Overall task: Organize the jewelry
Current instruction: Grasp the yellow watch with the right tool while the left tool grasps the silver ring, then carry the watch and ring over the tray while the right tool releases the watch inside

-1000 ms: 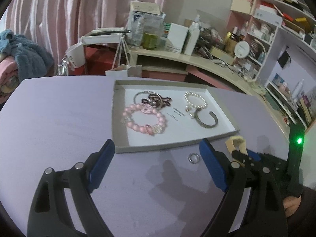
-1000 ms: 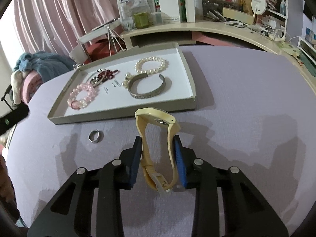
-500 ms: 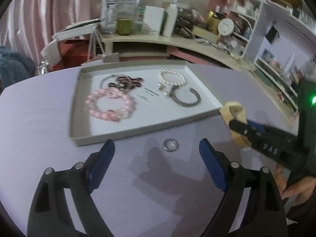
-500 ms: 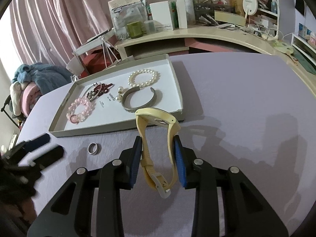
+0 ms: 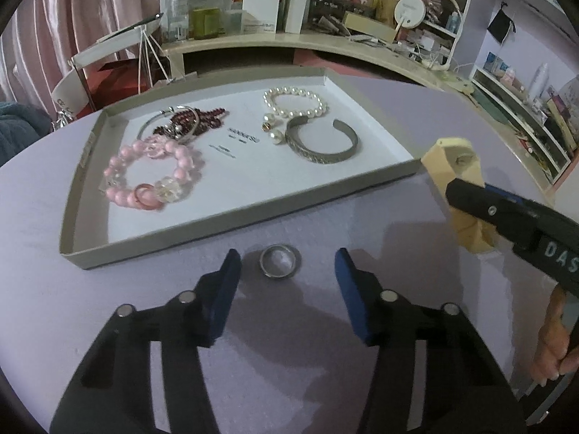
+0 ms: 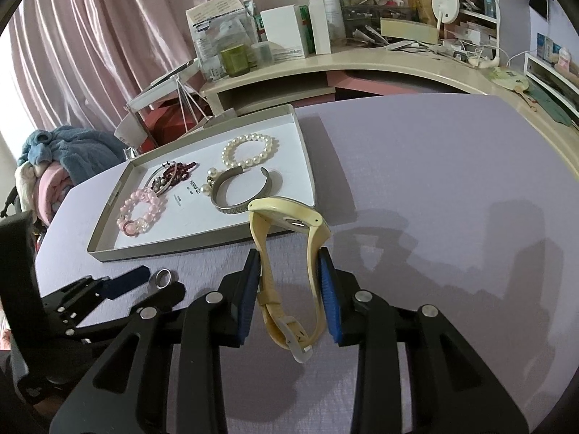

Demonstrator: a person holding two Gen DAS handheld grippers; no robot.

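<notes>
Your left gripper (image 5: 286, 271) is spread wide just above the lavender table (image 5: 43, 188), its blue pads either side of a silver ring (image 5: 279, 260) that lies flat on the cloth and touches neither pad. Your right gripper (image 6: 289, 289) is clamped on a cream-yellow watch (image 6: 286, 217), squeezing the two halves of the strap so the case stands up past the fingertips and the buckle end hangs down between the fingers. From the left wrist that watch (image 5: 457, 166) floats just beside the near right corner of the cardboard tray (image 5: 231, 217), outside its wall. The tray's low front wall runs just beyond the ring, between it and the white floor inside. There you have a pink bead bracelet (image 5: 152, 173) at the near left, a dark red bead strand (image 5: 191, 123) tangled with a thin silver bangle behind it, a pearl bracelet (image 5: 295, 103) at the far right, and an open silver cuff (image 5: 320, 141) in front of that with pearl earrings (image 5: 272, 133) just beside it. A cluttered desk (image 6: 362, 61) curves behind the table.
</notes>
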